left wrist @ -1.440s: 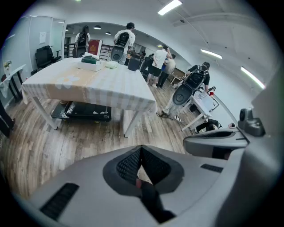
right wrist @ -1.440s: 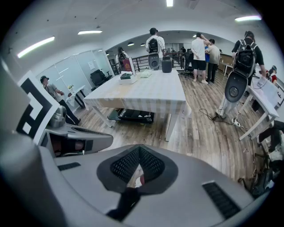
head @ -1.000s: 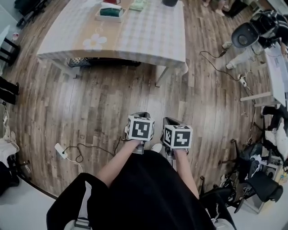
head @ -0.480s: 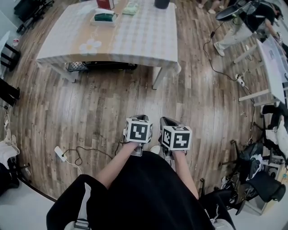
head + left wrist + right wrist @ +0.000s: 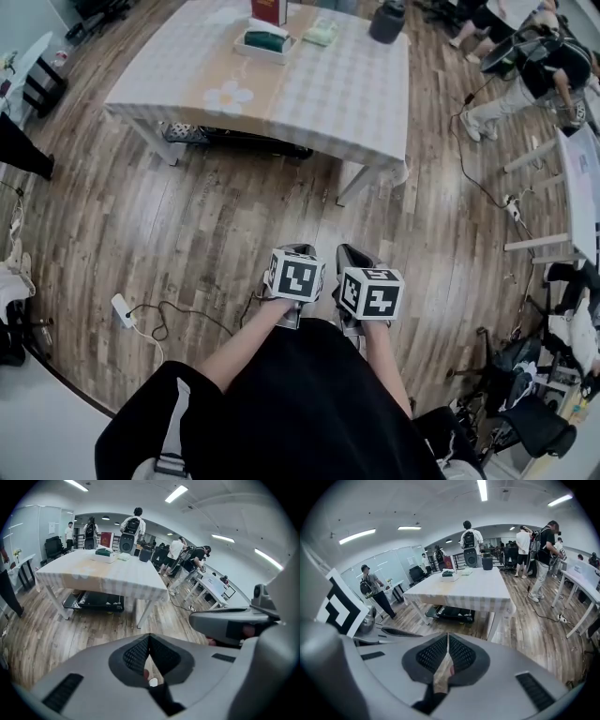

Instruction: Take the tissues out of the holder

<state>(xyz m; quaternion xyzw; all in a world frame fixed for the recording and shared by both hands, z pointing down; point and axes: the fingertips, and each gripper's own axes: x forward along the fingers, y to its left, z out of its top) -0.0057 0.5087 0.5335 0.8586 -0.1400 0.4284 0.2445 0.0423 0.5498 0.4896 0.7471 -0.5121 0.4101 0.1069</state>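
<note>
The tissue holder, a white tray with a green-topped tissue pack, stands on the far side of the checked table. It also shows in the left gripper view as the holder and in the right gripper view as the holder. Both grippers are held low and close to the person's body, above the wooden floor and well short of the table. The left gripper is shut with nothing in it, its jaws meeting at the tip. The right gripper is shut and empty too.
On the table near the holder are a red box, a pale green item and a dark container. A black cart sits under the table. A power strip with cable lies on the floor. People and desks stand at the right.
The head view has swung, so the table and holder sit further right and lower in it. Both grippers stay side by side near the body, still shut.
</note>
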